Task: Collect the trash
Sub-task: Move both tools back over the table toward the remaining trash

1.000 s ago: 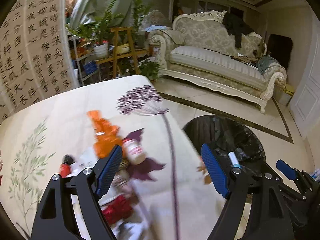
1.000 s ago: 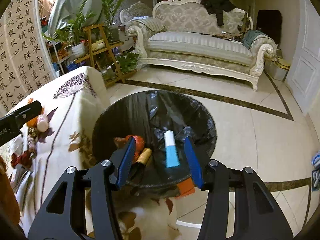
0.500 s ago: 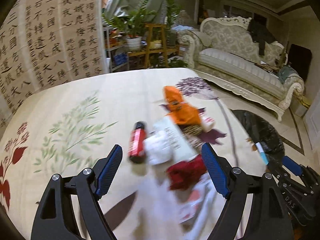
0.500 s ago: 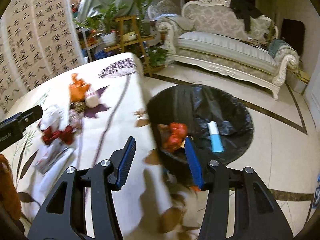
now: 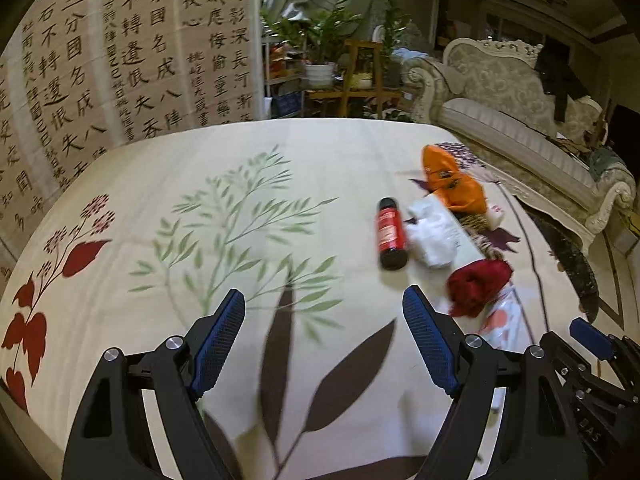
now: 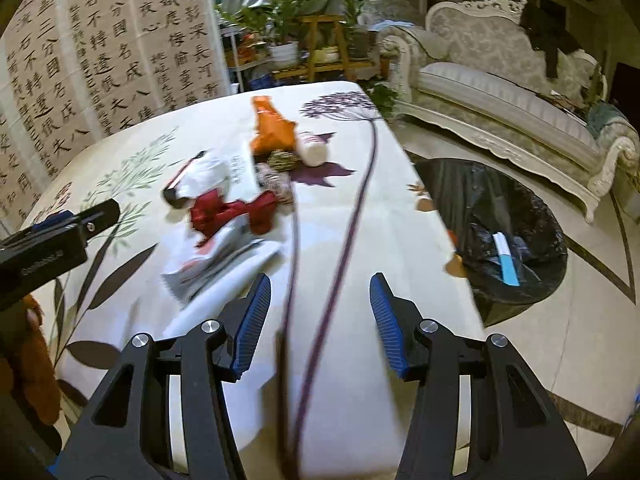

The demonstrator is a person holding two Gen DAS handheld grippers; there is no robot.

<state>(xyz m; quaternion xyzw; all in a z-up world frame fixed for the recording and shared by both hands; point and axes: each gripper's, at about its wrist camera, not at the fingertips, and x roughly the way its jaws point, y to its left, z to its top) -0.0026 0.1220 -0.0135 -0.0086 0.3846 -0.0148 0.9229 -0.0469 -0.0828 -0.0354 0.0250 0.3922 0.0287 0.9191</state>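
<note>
A pile of trash lies on the floral tablecloth (image 5: 248,208): a red bottle (image 5: 390,236), a crumpled white wrapper (image 5: 434,236), an orange bag (image 5: 452,184) and a crumpled red wrapper (image 5: 478,286). My left gripper (image 5: 324,336) is open and empty, left of and nearer than the pile. My right gripper (image 6: 318,322) is open and empty above the cloth, nearer than the red wrapper (image 6: 234,212), the orange bag (image 6: 274,130) and a flat white wrapper (image 6: 216,264). A bin with a black liner (image 6: 500,216) stands on the floor to the right.
The bin holds a white and blue tube (image 6: 506,258). A small pale bottle (image 6: 314,148) lies by the orange bag. A cream sofa (image 6: 504,92) and potted plants on a wooden stand (image 6: 320,52) are behind. A calligraphy screen (image 5: 100,64) stands at the left.
Both grippers have swung left, away from the bin and over the table. The trash pile now lies to the right in the left view and ahead-left in the right view.
</note>
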